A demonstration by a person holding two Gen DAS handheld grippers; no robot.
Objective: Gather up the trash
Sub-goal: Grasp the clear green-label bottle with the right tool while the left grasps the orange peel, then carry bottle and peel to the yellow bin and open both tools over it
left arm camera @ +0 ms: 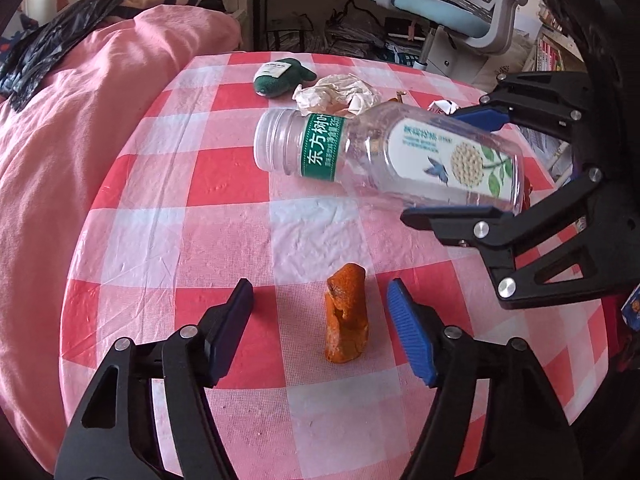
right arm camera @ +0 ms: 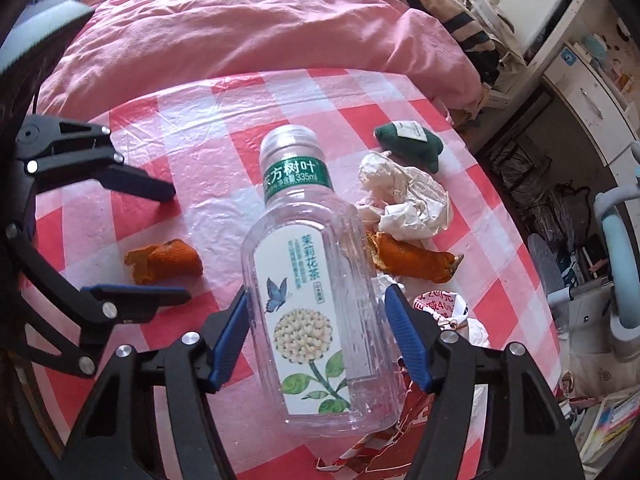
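Right now the right tool (right arm camera: 320,336) points down at the counter (left arm camera: 224,240) and holds a clear plastic bottle (right arm camera: 316,280) by its fat lower part, one blue pad on each side. The bottle's cap end points away from the tool, and the bottle looks lifted a little off the checked cloth, though that is hard to be sure of.

The left tool (left arm camera: 320,328) also tips down toward the counter. Its jaws stand partly wide with nothing gripped. A piece of orange peel (left arm camera: 346,316) lies on the cloth between the two pads, touching neither, nearer the right pad.

Beyond the bottle sit a crumpled paper ball (right arm camera: 404,200) and a small green cloth thing (right arm camera: 408,142) with a white tag. A second orange peel (right arm camera: 412,260) lies just beside the bottle, partly hidden behind it. Torn red and white paper (right arm camera: 440,308) pokes out under the right tool; most of it is covered. No hands show in either view. A pink blanket (right arm camera: 240,28) lies past the counter.
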